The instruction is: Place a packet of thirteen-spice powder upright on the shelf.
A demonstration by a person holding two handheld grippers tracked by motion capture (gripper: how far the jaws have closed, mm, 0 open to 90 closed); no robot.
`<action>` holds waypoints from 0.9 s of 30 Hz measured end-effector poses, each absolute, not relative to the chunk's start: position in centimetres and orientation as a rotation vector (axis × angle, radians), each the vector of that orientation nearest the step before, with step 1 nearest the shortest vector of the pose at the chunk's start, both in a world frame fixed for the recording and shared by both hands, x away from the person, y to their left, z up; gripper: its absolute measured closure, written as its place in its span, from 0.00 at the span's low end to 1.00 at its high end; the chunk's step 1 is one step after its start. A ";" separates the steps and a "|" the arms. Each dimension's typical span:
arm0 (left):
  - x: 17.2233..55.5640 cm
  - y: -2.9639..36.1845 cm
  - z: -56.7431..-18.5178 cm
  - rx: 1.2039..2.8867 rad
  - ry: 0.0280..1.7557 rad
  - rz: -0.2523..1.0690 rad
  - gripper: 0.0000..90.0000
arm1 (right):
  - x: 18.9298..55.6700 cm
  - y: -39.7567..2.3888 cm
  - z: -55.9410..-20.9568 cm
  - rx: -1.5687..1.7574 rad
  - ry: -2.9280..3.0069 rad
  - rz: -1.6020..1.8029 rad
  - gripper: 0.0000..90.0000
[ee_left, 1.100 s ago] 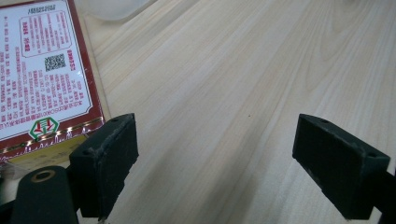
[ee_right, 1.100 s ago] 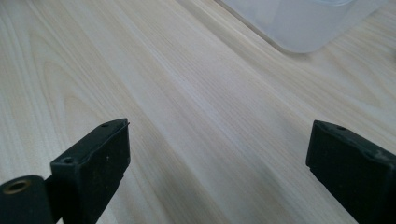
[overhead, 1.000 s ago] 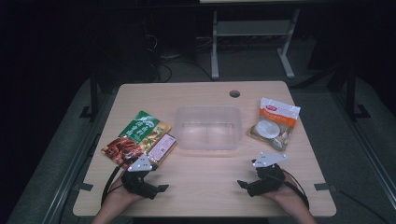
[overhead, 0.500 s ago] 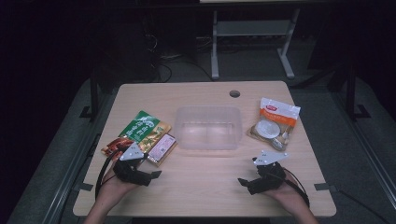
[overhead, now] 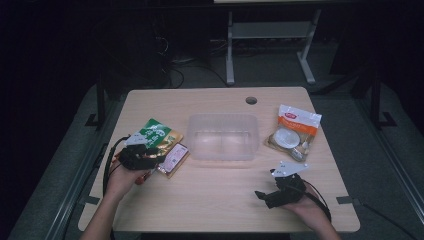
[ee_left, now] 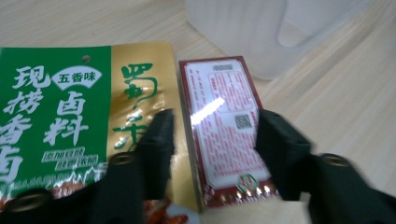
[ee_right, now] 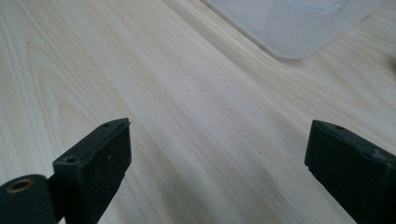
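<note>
Red-bordered packet beside the clear tub sat between my left gripper fingers as they were just closing astride it for a lift, right gripper fingers spread idle.

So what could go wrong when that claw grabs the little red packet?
The left gripper has just been closing around the small red packet, which lies right against the green and gold pouch. One jaw sits over the pouch, so it might pinch both. The packet is flat and glossy, so it could slip.
</note>
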State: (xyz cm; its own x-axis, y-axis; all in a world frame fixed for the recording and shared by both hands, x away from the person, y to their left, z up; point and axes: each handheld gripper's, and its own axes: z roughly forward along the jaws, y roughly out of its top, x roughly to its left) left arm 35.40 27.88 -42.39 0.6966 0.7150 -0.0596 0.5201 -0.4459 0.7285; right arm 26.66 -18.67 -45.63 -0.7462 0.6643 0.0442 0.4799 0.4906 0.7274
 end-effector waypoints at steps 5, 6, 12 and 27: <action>37.4 27.1 -43.1 2.171 0.982 0.295 0.92 | 26.6 -18.6 -45.6 0.977 2.494 1.103 0.07; 37.7 26.9 -43.1 2.181 0.984 0.288 0.98 | 26.6 -18.6 -45.6 0.975 2.493 1.102 0.08; 40.6 24.9 -43.1 2.180 0.967 0.284 1.00 | 26.7 -18.8 -45.6 0.988 2.486 1.104 0.08; 43.0 21.5 -44.7 2.239 0.954 0.224 1.00 | 26.8 -19.1 -45.6 0.996 2.481 1.116 0.08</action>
State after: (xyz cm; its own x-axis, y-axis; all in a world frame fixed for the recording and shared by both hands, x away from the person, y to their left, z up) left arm 43.01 21.50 -44.66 0.7158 0.6908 -0.1021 0.5730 -0.4975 0.6513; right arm 26.78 -19.09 -45.65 -0.7374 0.6734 0.0538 0.4869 0.4745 0.7334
